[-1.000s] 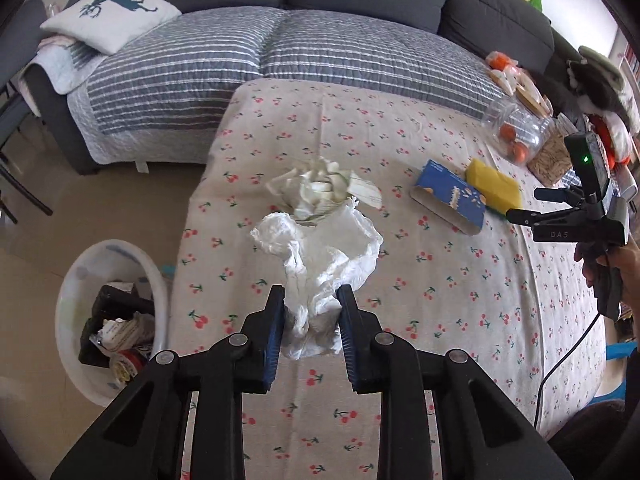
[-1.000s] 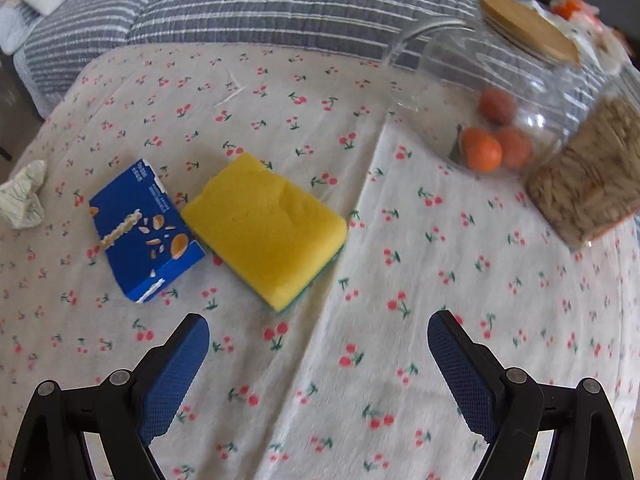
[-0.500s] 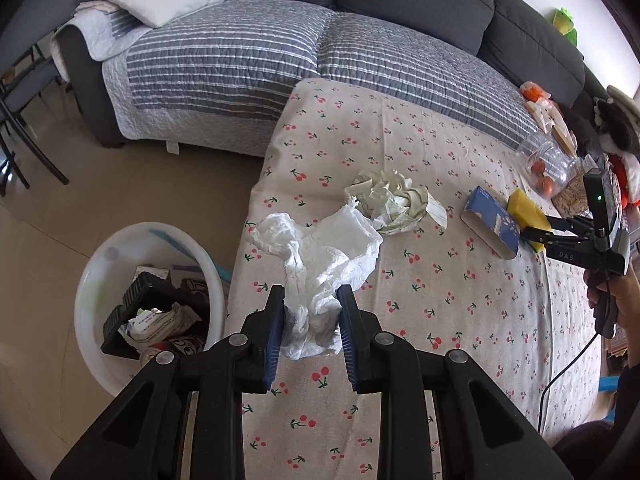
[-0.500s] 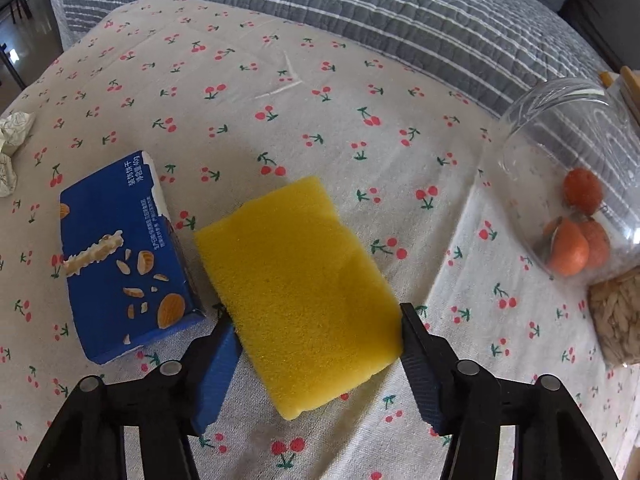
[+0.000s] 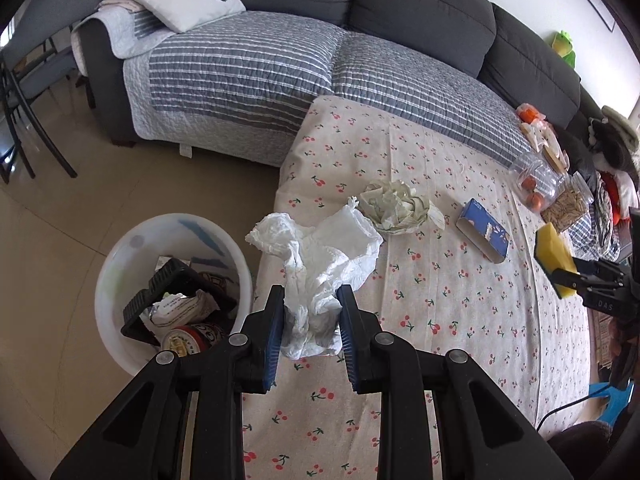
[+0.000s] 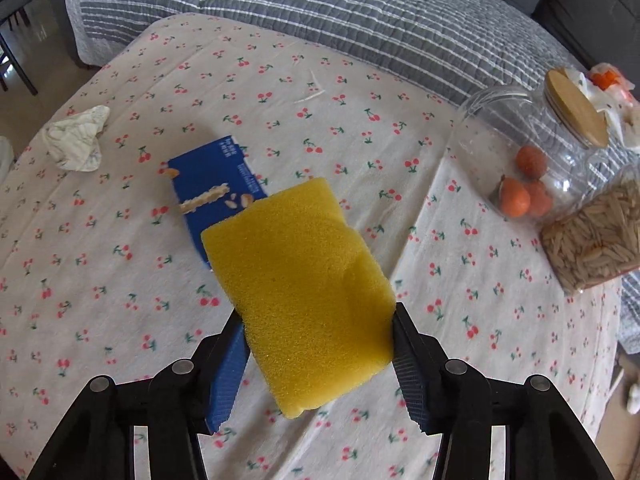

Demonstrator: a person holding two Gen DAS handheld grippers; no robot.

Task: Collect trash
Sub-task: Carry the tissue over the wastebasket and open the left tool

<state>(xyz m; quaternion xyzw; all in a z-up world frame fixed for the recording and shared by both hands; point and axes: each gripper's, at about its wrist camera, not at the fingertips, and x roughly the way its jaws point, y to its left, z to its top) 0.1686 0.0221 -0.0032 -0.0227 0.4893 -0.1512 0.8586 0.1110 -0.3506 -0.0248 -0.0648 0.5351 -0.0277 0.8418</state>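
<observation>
My left gripper (image 5: 310, 320) is shut on a crumpled white plastic bag (image 5: 320, 260) and holds it above the table's left edge, beside the white trash bin (image 5: 120, 264) on the floor. My right gripper (image 6: 320, 344) is shut on a yellow sponge (image 6: 304, 284), lifted above the cherry-print tablecloth (image 6: 120, 280); both show at the right of the left wrist view (image 5: 554, 256). A blue snack box (image 6: 216, 188) lies under the sponge, also in the left wrist view (image 5: 484, 236). A crumpled paper wad (image 5: 396, 208) lies beyond the bag, also in the right wrist view (image 6: 76, 138).
The bin holds a black tray, wrappers and a can. A clear jar with orange fruits (image 6: 528, 160) and a seed container (image 6: 596, 236) lie at the table's right. A grey sofa with a striped quilt (image 5: 260, 68) stands behind. A chair (image 5: 24, 80) is far left.
My left gripper carried the bag left, toward the bin. My right gripper closed on the sponge and lifted it off the table.
</observation>
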